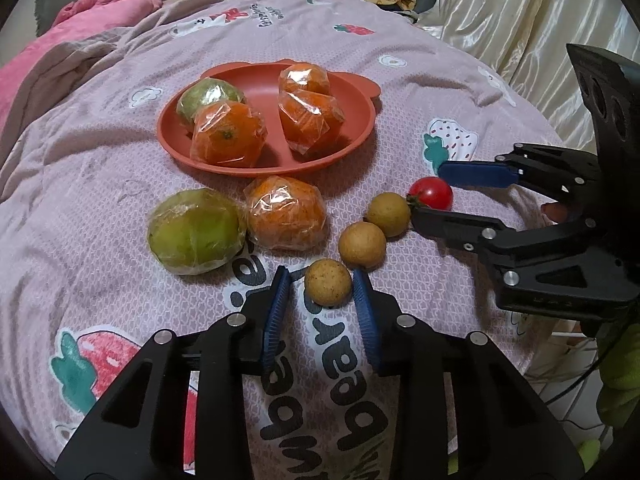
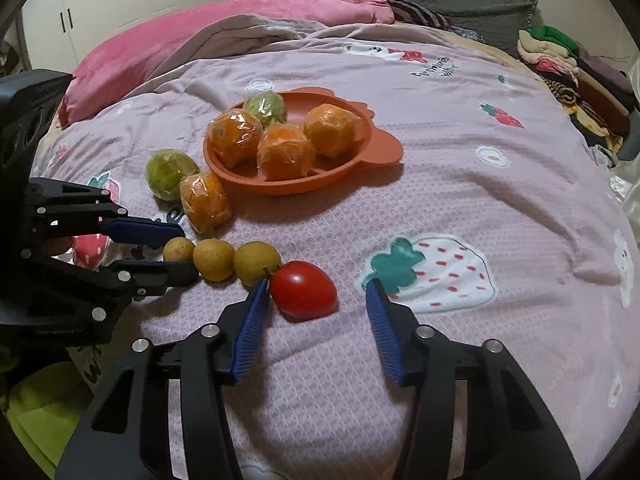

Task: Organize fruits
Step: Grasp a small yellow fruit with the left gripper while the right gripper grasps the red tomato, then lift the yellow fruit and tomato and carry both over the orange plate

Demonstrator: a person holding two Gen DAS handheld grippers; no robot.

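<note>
Three brown longans lie in a row on the pink quilt. My left gripper (image 1: 320, 276) straddles the nearest longan (image 1: 328, 282): its right pad touches the fruit and a narrow gap shows at the left pad. The other two longans (image 1: 362, 244) (image 1: 388, 215) lie beyond. My right gripper (image 2: 316, 284) stands around a red cherry tomato (image 2: 303, 290), with the left pad against it and the right pad well clear. An orange divided plate (image 1: 168, 136) holds three wrapped oranges and one green fruit (image 1: 208, 98). A wrapped orange (image 1: 285, 213) and a green fruit (image 1: 196, 230) lie in front of the plate.
The quilt (image 2: 480, 208) covers a soft, uneven bed. A pink blanket (image 2: 160, 44) is bunched at the far side. Folded clothes (image 2: 568, 64) are stacked at the bed's far edge and a cream curtain (image 1: 520, 20) hangs beside it.
</note>
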